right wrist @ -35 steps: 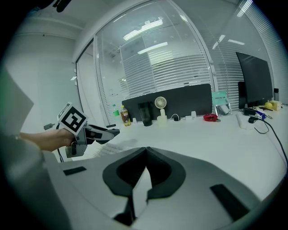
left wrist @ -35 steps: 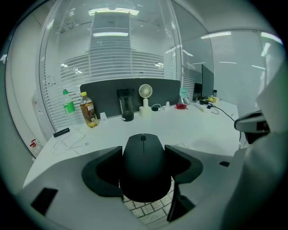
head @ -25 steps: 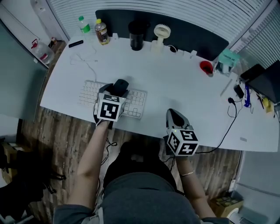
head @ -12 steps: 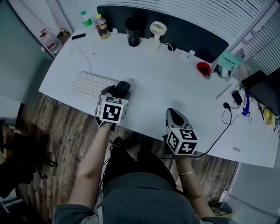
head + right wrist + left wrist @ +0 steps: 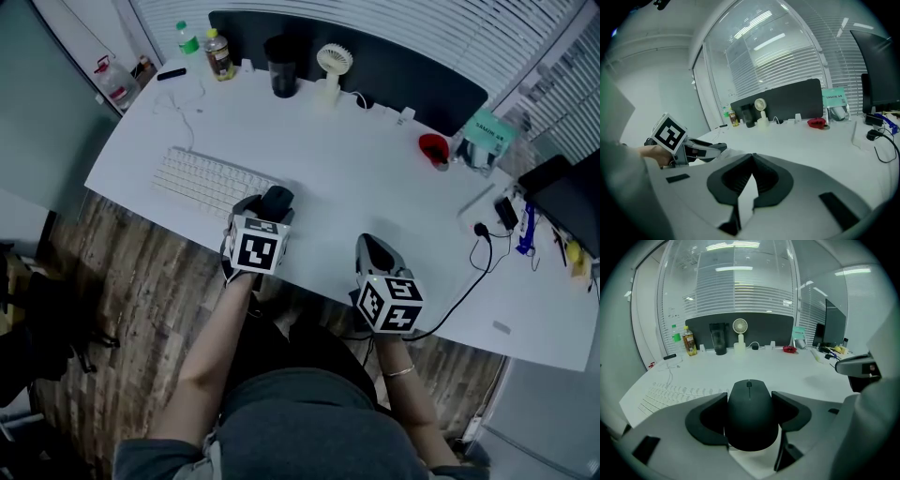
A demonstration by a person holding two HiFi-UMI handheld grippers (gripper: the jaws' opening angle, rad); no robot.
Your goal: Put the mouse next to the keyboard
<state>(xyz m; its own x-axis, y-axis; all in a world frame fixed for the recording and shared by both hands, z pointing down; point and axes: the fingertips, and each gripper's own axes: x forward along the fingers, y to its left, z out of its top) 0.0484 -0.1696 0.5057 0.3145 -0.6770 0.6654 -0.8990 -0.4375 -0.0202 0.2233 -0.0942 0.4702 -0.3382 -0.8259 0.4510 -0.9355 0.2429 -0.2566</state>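
Left gripper holding the mouse at the right end of the keyboard

The left gripper (image 5: 266,212) has its two jaws closed against the sides of the black mouse (image 5: 750,414), which sits between them with its scroll wheel pointing away toward the back of the desk (image 5: 375,183). In the head view the mouse is just beside the right end of the white keyboard (image 5: 208,182), near the desk's front edge; whether it rests on the surface or is a little above it cannot be told. The right gripper (image 5: 752,160) has its jaws pressed together with nothing between them, and hovers over the front edge of the desk, well to the right of the mouse. At the back of the desk stand a small white fan (image 5: 335,67), a black cup (image 5: 281,67) and two bottles (image 5: 218,56).
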